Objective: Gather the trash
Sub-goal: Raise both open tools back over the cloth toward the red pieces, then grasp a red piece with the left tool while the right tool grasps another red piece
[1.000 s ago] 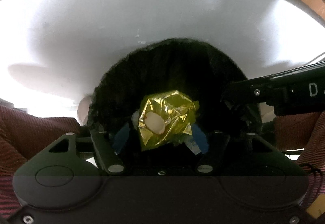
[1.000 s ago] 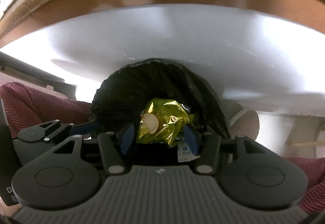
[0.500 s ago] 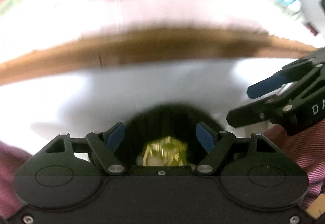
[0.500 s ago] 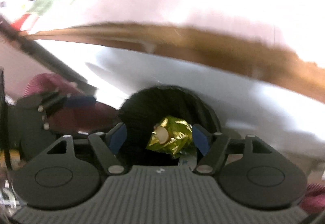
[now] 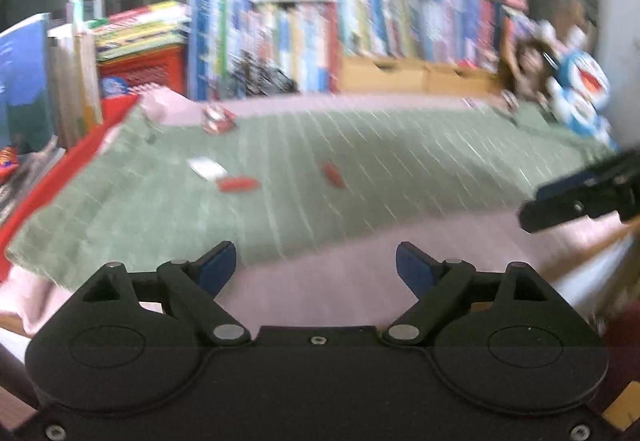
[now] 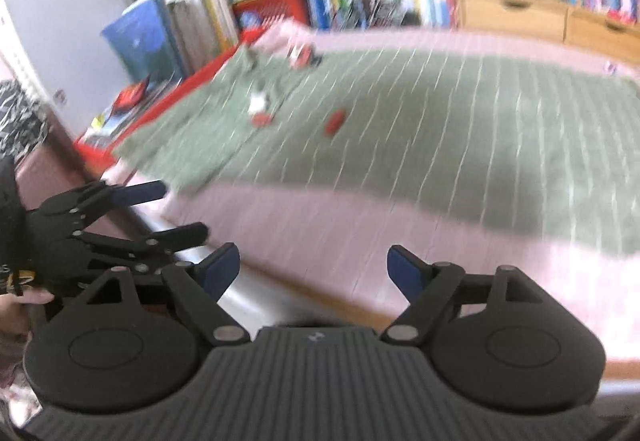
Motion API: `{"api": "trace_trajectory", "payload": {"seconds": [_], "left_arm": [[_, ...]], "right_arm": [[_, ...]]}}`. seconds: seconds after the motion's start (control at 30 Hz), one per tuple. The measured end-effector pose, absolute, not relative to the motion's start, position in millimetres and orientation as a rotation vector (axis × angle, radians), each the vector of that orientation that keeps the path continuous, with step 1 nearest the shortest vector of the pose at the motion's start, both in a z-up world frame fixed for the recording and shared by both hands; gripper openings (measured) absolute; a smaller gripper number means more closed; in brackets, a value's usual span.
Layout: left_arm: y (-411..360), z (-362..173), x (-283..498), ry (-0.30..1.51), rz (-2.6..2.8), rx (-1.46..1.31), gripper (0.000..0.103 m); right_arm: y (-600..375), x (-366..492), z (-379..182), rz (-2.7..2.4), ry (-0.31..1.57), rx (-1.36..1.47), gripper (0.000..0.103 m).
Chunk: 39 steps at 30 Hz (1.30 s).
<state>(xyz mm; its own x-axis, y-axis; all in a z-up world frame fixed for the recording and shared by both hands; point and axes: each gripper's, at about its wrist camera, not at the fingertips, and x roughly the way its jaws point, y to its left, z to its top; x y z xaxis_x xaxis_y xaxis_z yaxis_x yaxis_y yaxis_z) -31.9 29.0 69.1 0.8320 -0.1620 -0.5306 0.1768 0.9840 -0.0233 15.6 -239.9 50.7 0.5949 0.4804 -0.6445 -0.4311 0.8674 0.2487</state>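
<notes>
Both views are motion-blurred and look across a bed with a green striped blanket (image 5: 360, 177). On the blanket lie small red wrappers (image 5: 238, 184) (image 5: 332, 173), a white scrap (image 5: 208, 167) and a red-and-white piece (image 5: 218, 119) farther back. The right wrist view shows the same red wrappers (image 6: 335, 121) (image 6: 262, 119) and white scrap (image 6: 258, 103). My left gripper (image 5: 316, 267) is open and holds nothing; it also shows at the left as the left gripper (image 6: 168, 213). My right gripper (image 6: 312, 269) is open and holds nothing. No bin or gold wrapper is in view.
A pink sheet (image 6: 360, 225) covers the near edge of the bed. Behind the bed stand rows of books (image 5: 280, 29), a red crate (image 5: 148, 71) and wooden drawers (image 6: 520, 13). A blue cartoon plush (image 5: 580, 89) sits at the far right.
Both grippers have swung up from the black bin liner, where the gold wrapper stayed, to face the bed. Both have gone from nearly closed around the wrapper to wide open.
</notes>
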Motion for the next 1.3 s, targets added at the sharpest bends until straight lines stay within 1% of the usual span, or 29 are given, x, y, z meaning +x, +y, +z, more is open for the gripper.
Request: {"api": "trace_trajectory", "payload": {"seconds": [0.17,0.33,0.47,0.57,0.63,0.77,0.8,0.83,0.97,1.0,1.03,1.07,1.13,1.17,1.2,1.23,1.3], "left_arm": [[54.4,75.6,15.4,0.539,-0.101,-0.069,0.088],[60.7,59.9,58.8,0.514,-0.051,-0.046,0.088],[62.9,43.3,91.6,0.547,-0.04,-0.048,0.087],[67.5,31.2,111.4,0.575,-0.043,-0.077,0.086],[70.1,24.1,123.4,0.59,-0.039,-0.086,0.083],[73.7,12.4,144.9,0.622,-0.044,-0.101,0.08],[74.4,11.1,147.6,0.633,-0.048,-0.104,0.073],[74.9,8.7,152.1,0.651,-0.056,-0.106,0.064],[73.6,4.7,156.9,0.654,-0.06,-0.076,0.052],[72.8,4.3,156.6,0.651,-0.06,-0.067,0.046],[71.7,4.3,155.6,0.649,-0.061,-0.059,0.042],[71.1,3.7,155.2,0.647,-0.063,-0.05,0.042],[69.4,3.8,153.9,0.642,-0.067,-0.038,0.042],[68.8,3.1,153.4,0.639,-0.067,-0.031,0.042],[68.3,3.8,152.5,0.636,-0.066,-0.031,0.042],[68.0,3.7,151.6,0.635,-0.063,-0.033,0.042],[67.8,4.6,149.7,0.634,-0.061,-0.04,0.042]], "right_arm": [[-232.2,41.1,61.3,0.465,0.614,0.042,0.088],[-208.2,65.7,55.1,0.444,0.51,-0.079,0.088],[-186.8,87.3,44.3,0.473,0.522,-0.15,0.084],[-173.3,105.5,34.5,0.49,0.556,-0.167,0.079],[-166.6,115.9,26.5,0.506,0.583,-0.163,0.075],[-152.2,135.4,10.1,0.528,0.628,-0.165,0.072],[-149.4,138.4,6.6,0.531,0.635,-0.169,0.072],[-146.1,142.1,2.8,0.534,0.643,-0.173,0.071],[-138.6,157.3,-10.9,0.539,0.676,-0.158,0.067],[-137.4,161.0,-13.2,0.538,0.682,-0.151,0.064],[-136.4,164.1,-15.6,0.539,0.687,-0.143,0.062],[-135.6,166.1,-17.9,0.538,0.693,-0.137,0.06],[-134.2,168.6,-21.4,0.536,0.693,-0.131,0.051],[-133.3,168.8,-21.6,0.537,0.685,-0.135,0.049],[-132.7,169.3,-21.7,0.534,0.682,-0.139,0.043],[-132.1,170.3,-21.5,0.528,0.68,-0.14,0.033],[-133.0,171.1,-20.8,0.514,0.684,-0.134,0.017]]}}
